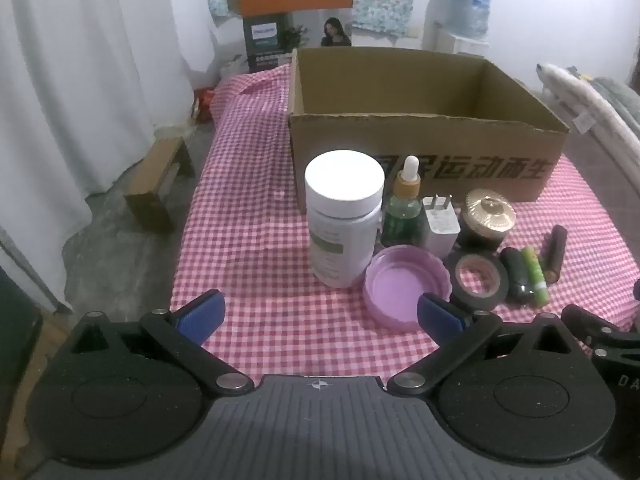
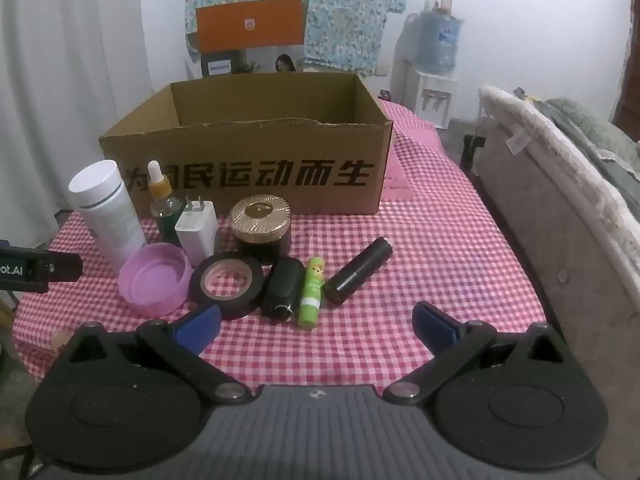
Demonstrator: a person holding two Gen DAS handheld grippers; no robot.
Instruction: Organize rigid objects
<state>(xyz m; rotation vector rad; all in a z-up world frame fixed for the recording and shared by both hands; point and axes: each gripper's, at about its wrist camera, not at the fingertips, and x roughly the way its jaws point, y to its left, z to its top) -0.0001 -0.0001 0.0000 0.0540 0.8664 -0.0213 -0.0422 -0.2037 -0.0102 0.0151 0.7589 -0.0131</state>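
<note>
on a table covered with a pink-and-white checked cloth (image 2: pixel 420 264), 2 handheld grippers hover side by side, both angled downward toward a cluster of small objects. the left gripper (image 1: pixel 320 314) has its blue-padded jaws spread wide with nothing between them. just ahead of it stands a tall white pill bottle (image 1: pixel 344 216), and touching its right blue finger lies an upturned purple lid (image 1: pixel 406 286). the right gripper (image 2: pixel 316 324) is likewise spread wide and empty. directly ahead of it lie 3 small tubes side by side: a black one (image 2: pixel 282 288), a green lip balm (image 2: pixel 312 290) and a dark brown one (image 2: pixel 358 270), tilted to the right. ahead and left of this gripper a roll of black tape (image 2: pixel 226 282) lies flat, touching the purple lid. beyond the tape stand a white plug adapter (image 2: pixel 197 232), a green dropper bottle (image 2: pixel 162 200) and a dark jar with a gold lid (image 2: pixel 260 222). behind all of these, further from both grippers, sits an open cardboard box (image 2: pixel 248 168) with black printed characters on its near wall; its floor is hidden by that wall.
</note>
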